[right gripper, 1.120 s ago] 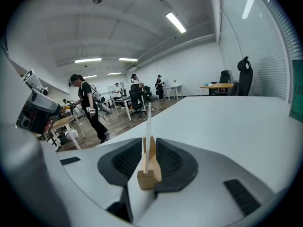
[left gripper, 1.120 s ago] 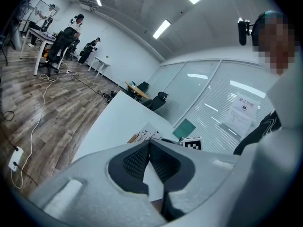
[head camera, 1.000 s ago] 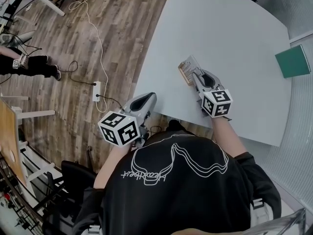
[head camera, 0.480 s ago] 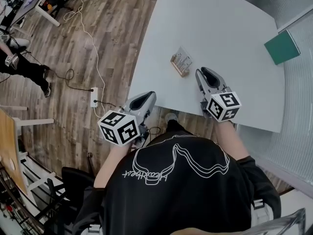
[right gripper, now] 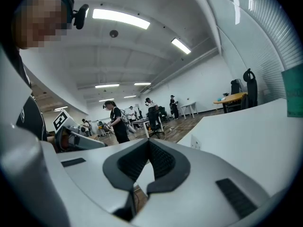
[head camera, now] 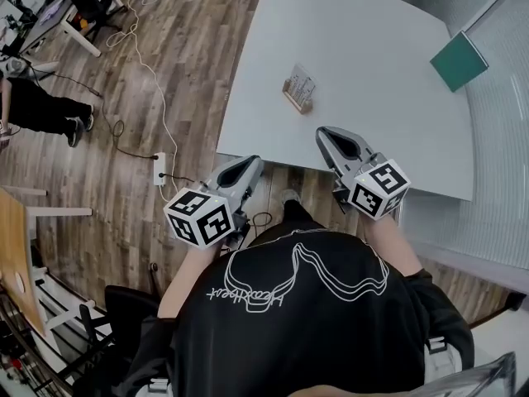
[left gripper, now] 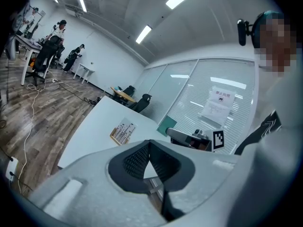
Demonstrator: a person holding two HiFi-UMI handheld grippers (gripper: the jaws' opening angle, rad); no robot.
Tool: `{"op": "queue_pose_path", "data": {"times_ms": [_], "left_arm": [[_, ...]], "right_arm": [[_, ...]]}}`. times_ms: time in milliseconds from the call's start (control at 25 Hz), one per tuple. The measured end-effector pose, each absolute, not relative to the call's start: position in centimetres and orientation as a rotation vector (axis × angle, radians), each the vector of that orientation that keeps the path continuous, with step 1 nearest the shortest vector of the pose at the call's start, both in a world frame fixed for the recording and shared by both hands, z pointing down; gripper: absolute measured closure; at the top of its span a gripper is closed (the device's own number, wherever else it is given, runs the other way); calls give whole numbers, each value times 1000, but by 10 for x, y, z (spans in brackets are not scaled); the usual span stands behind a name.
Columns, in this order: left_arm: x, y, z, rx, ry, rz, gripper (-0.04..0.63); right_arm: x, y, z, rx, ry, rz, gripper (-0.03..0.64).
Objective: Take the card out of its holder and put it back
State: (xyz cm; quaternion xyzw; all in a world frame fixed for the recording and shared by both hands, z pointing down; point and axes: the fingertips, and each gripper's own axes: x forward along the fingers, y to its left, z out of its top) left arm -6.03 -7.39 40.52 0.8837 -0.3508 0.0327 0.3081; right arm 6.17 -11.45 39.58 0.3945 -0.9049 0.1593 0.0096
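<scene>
The card (head camera: 301,81) stands in its holder (head camera: 294,99), upper centre on the desk (head camera: 388,73). The left gripper (head camera: 250,165) has its fingers closed and empty, while the right gripper (head camera: 326,134) fingers are closing on nothing. To take the card out cleanly, pinch its top edge and lift straight up.

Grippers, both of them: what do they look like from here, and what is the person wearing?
The left gripper and right gripper are matching light grey moulded shells tapering to a rounded nose. Each carries a white cube with black square markers. The fingers have dark ridged pads. The person wears a black T-shirt with a white line print.
</scene>
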Motion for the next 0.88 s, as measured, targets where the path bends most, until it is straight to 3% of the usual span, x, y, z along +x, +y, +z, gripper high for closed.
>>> {"op": "queue_pose_path", "data": {"times_ms": [880], "left_arm": [[-76,-4,404,2389,-909,86,583]], "right_arm": [[8,-13,401,978,-2901,553,609]]}}
